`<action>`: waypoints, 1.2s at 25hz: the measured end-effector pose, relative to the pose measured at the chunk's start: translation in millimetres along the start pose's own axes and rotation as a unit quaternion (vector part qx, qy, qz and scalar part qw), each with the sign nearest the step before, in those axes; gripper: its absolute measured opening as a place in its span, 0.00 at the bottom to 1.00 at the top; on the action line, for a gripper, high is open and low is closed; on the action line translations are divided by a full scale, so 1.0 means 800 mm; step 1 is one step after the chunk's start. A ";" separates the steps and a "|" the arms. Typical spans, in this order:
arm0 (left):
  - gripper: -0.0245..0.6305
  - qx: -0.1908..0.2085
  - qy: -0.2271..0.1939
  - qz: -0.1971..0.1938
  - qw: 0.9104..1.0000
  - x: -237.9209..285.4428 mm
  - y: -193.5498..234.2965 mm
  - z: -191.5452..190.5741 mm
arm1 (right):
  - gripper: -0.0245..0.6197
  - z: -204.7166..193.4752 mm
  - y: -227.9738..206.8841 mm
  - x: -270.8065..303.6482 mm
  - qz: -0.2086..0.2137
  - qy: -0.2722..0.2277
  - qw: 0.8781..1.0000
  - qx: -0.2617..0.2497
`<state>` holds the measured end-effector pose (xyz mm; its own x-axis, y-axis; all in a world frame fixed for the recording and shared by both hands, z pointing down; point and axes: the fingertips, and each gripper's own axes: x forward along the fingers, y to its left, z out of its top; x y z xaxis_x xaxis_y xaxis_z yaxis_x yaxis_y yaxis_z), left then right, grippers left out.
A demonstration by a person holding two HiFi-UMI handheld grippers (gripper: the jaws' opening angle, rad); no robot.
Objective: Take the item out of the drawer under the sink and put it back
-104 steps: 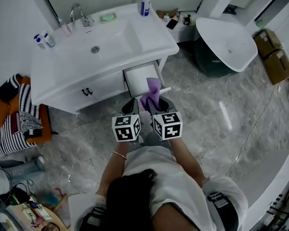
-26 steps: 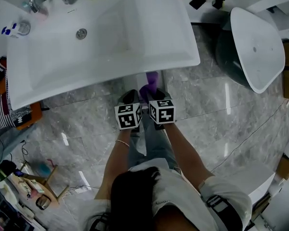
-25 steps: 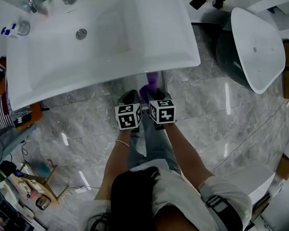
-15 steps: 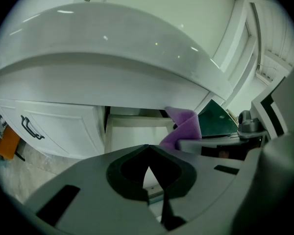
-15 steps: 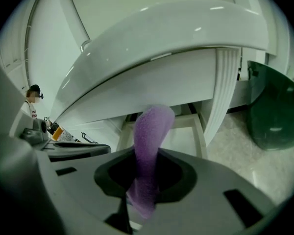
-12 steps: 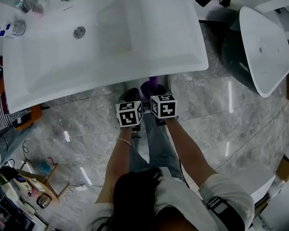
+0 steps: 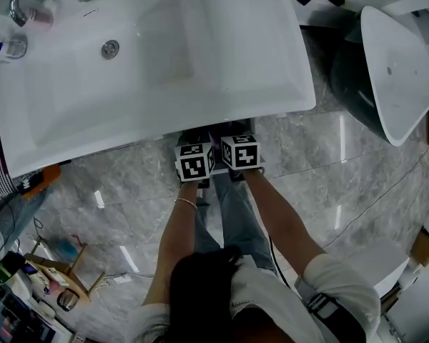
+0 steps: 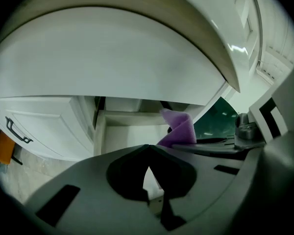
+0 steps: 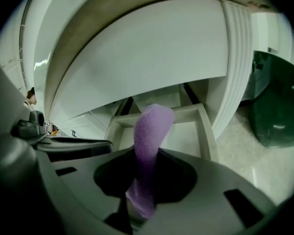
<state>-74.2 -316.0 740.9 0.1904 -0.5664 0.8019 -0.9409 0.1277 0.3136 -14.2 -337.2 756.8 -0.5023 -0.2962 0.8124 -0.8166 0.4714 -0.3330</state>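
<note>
Status: the take-out half looks done, the put-back half is in hand

- Purple cloth (image 9: pixel 149 131): clamped in the right gripper (image 9: pixel 139 202). The jaws press on its lower end and the free end stands up past the tips.
- Cloth position: off the drawer bottom, in the air just in front of and above the open drawer (image 9: pixel 208 131) under the sink (image 7: pixel 200 63).
- Drawer: pulled out. Its inside looks bare in both gripper views.
- Left gripper (image 8: pixel 148 192): jaws together, nothing between them, just beside the right one.
- Head view: both grippers sit at the front edge of the sink, with their tips hidden beneath it.

Left to do, by my reading: lower the cloth into the drawer, let go, draw back. Whether the drawer is then to be pushed shut, the task does not say
</note>
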 end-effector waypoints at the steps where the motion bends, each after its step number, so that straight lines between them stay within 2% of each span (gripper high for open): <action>1: 0.04 -0.004 0.004 0.001 1.000 0.004 0.002 -0.002 | 0.19 0.000 -0.001 0.006 0.001 0.003 1.000 0.000; 6: 0.04 -0.008 0.039 0.025 0.999 0.025 0.017 -0.024 | 0.19 -0.006 -0.006 0.032 0.004 0.022 1.000 -0.004; 12: 0.04 -0.029 0.037 0.015 0.999 0.044 0.028 -0.030 | 0.19 -0.020 -0.015 0.053 -0.001 0.039 0.999 -0.005; 18: 0.04 -0.045 0.057 0.019 0.997 0.064 0.032 -0.042 | 0.20 -0.025 -0.018 0.062 -0.001 0.051 0.999 -0.013; 24: 0.04 -0.087 0.064 0.014 0.994 0.068 0.031 -0.054 | 0.20 -0.031 -0.017 0.072 0.000 0.072 0.997 -0.018; 30: 0.04 -0.060 0.073 0.024 0.995 0.071 0.040 -0.056 | 0.21 -0.036 -0.020 0.082 -0.007 0.083 0.996 -0.019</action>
<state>-81.2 -307.4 819.6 0.1941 -0.4335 0.8800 -0.9112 0.2527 0.3255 -25.6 -340.4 829.0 -0.4341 -0.1638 0.8859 -0.8104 0.5004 -0.3046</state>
